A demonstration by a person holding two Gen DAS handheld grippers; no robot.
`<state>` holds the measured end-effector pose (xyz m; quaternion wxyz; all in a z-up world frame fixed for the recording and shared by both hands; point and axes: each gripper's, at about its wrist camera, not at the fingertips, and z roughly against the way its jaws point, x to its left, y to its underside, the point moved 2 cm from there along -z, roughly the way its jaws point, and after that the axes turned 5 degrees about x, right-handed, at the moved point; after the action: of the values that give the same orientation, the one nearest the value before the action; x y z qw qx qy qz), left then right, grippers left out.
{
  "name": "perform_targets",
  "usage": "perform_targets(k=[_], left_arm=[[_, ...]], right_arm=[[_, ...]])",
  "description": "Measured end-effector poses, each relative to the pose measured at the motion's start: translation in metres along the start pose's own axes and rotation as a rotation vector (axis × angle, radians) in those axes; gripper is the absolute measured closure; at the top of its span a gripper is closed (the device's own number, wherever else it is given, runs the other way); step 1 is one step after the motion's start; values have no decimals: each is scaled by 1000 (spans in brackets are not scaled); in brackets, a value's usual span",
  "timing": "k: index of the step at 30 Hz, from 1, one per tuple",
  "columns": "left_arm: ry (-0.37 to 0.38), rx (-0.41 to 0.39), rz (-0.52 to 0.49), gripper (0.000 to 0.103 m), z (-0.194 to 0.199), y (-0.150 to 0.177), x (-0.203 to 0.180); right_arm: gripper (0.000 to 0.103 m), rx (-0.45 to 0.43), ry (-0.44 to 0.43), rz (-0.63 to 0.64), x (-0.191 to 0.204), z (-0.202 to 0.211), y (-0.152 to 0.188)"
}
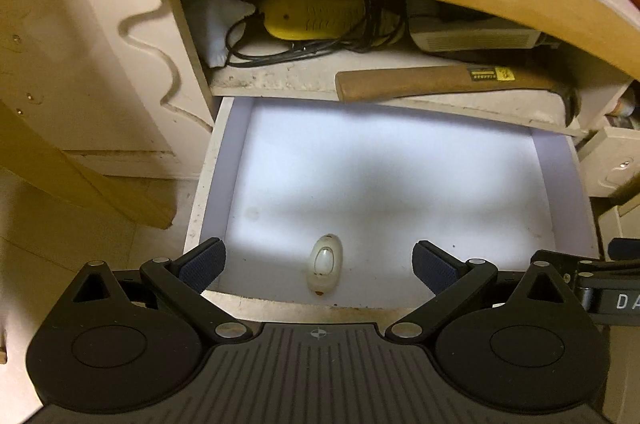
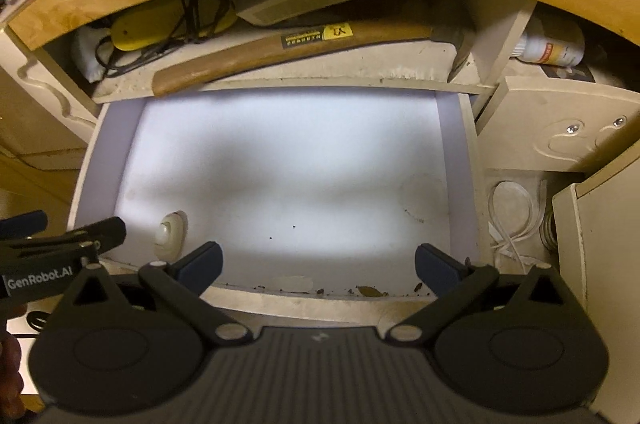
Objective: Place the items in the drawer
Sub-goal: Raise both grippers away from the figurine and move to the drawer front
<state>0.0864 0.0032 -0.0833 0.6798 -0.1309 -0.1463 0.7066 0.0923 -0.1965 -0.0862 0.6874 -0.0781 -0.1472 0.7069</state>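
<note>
The drawer (image 1: pixel 560 183) is pulled out, and a single small white oval item (image 1: pixel 325 266) lies on its floor, close to the near wall and toward the left side. In the left wrist view the item sits directly ahead of the left gripper (image 1: pixel 320 266), between the lines of its two fingers, with its long axis running near-to-far, parallel to the fingers. In the right wrist view the same oval item (image 2: pixel 170 234) lies well to the left of the right gripper (image 2: pixel 320 264); the left gripper is therefore the nearer of the two.

Both grippers are spread wide and hold nothing. The left gripper appears to hover above the item without contact, although height is hard to judge in this lens. On the shelf above the drawer lies a hammer (image 1: pixel 440 83).
</note>
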Motion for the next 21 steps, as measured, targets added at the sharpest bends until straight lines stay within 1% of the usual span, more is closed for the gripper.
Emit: perform_targets(k=[8, 12, 15, 21], left_arm=[[13, -22, -7, 0, 16, 9, -2], [16, -16, -15, 0, 16, 12, -3], [17, 4, -19, 0, 12, 14, -3], [20, 84, 3, 0, -5, 20, 1]], right_arm=[[0, -36, -9, 8, 3, 17, 12], [0, -34, -12, 15, 5, 18, 16], [0, -20, -15, 14, 5, 15, 18], [0, 39, -4, 1, 1, -1, 25]])
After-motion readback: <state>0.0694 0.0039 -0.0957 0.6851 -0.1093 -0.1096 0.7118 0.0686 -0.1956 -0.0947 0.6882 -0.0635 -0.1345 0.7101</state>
